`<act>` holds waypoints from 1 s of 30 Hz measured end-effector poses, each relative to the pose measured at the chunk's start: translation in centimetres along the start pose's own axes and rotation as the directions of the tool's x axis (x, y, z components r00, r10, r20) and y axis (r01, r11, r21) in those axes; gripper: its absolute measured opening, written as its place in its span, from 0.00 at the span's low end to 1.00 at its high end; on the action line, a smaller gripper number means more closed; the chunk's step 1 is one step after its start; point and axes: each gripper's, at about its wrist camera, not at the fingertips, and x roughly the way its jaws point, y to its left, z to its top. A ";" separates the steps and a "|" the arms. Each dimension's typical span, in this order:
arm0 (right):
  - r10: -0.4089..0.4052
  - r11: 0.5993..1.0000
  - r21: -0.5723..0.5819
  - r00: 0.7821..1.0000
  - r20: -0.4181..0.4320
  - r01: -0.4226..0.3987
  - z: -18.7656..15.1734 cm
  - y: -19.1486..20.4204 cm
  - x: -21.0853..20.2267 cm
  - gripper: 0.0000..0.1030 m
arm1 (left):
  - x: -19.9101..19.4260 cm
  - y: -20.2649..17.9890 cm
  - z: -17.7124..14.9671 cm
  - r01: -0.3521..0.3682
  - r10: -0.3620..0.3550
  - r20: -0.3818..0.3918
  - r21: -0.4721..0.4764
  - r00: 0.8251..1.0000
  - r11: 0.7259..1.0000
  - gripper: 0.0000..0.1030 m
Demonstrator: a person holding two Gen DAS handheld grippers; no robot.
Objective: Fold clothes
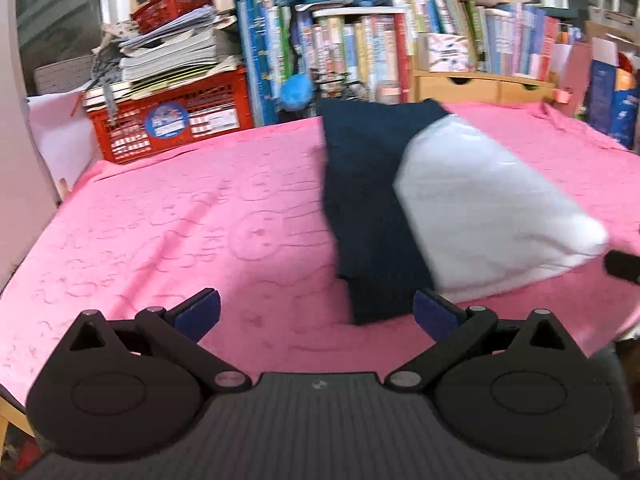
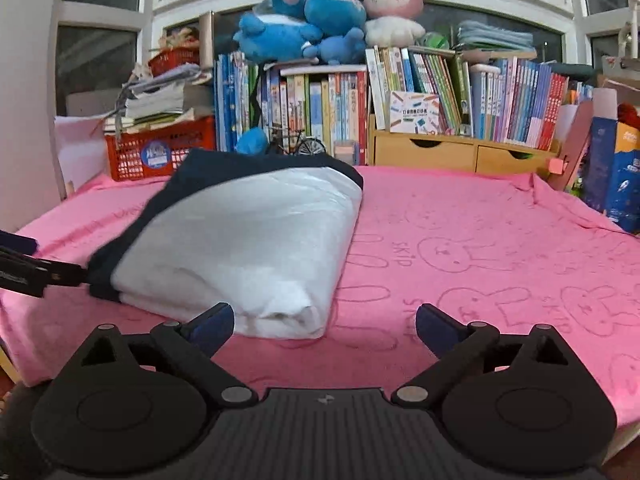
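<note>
left gripper [image 1: 316, 314]: jaws spread wide, nothing between the pads, pointing forward and tilted down | right gripper [image 2: 325, 326]: jaws spread wide, empty, pointing forward and tilted down

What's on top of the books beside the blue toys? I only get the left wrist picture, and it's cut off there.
Observer: A pink and white bunny plush sits right beside the blue plush toys.
Operator: Is my right tool holding anything?
Observer: No. The right tool is open and grips nothing; the folded white garment lies just in front of it.
Operator: What does the pink cloth say? It's all blurry here.
Observer: The pink cloth has the word SKIP printed next to its bunny drawings.
</note>
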 end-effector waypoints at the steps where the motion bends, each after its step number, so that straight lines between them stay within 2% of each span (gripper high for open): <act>1: 0.005 1.000 0.002 1.000 0.009 -0.005 -0.1 0.3 -0.9 0.97 | -0.6 -0.6 -0.1 -0.001 0.001 -0.002 0.006 1.000 1.000 1.00; 8: 0.027 1.000 -0.017 0.997 0.078 -0.026 -1.4 2.8 -7.8 0.99 | -6.5 -3.8 -2.2 0.006 -0.007 0.035 0.033 0.999 0.999 1.00; 11: 0.051 0.995 -0.088 0.993 0.110 -0.042 -1.6 4.1 -10.0 1.00 | -8.4 -4.4 -2.4 0.023 -0.026 0.072 0.048 0.997 0.999 1.00; 16: 0.026 0.995 -0.098 0.989 0.147 -0.012 -0.3 5.3 -10.7 1.00 | -8.8 -4.9 -1.2 0.048 -0.051 0.098 0.033 0.994 0.998 1.00; 30: 0.027 0.996 -0.088 0.994 0.105 -0.017 -1.2 5.9 -9.9 1.00 | -7.5 -5.0 -2.3 0.085 -0.085 0.011 -0.017 0.996 0.996 1.00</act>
